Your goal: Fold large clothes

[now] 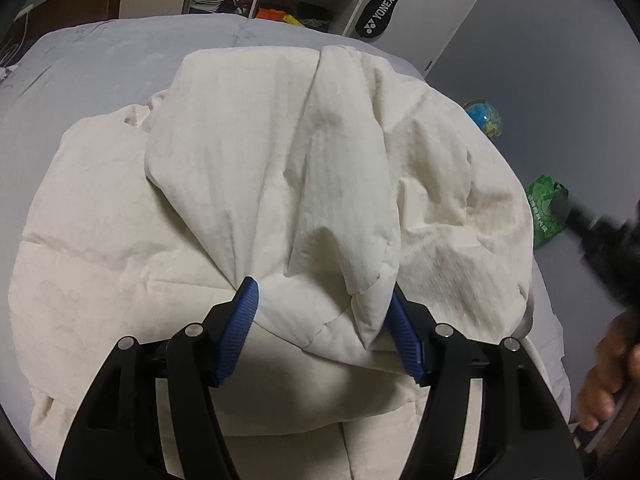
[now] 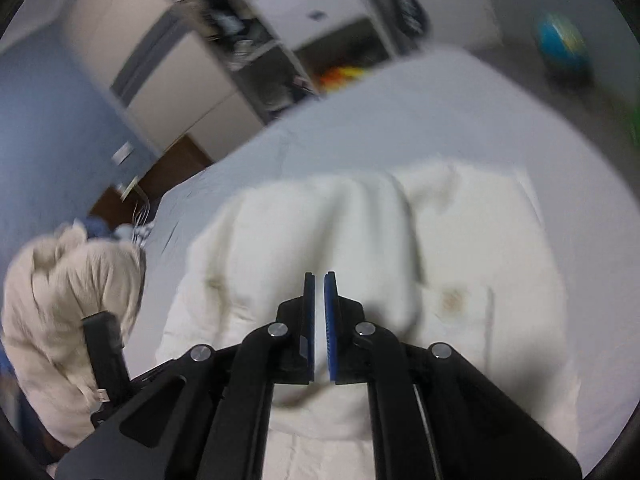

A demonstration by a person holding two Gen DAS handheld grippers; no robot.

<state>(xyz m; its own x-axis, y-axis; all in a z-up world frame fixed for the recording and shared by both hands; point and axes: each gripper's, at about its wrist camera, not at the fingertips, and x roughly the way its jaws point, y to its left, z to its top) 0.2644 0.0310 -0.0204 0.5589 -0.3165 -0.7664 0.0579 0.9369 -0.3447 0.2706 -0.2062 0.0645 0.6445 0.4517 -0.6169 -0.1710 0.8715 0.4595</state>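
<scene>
Between my left gripper's (image 1: 322,300) spread fingers, low in the left wrist frame, a bunched fold of the cream padded coat (image 1: 248,184) sat touching both blue pads (image 1: 240,336), not yet pinched. I judged that hand the nearer one by far. From the fingers the coat ran up the frame toward the far end of the grey bed (image 1: 100,64), and that seemed to be its long axis, with a loose flap draped over its middle.

My right gripper (image 2: 319,280) hung above the coat (image 2: 328,216), fingers pressed almost together with nothing between them, the view blurred. At that frame's left edge a bundle of cream cloth (image 2: 68,280) hung off the bed; I could not tell whether it belonged to the same coat.

I reckoned the next fold would be led by the left side.
</scene>
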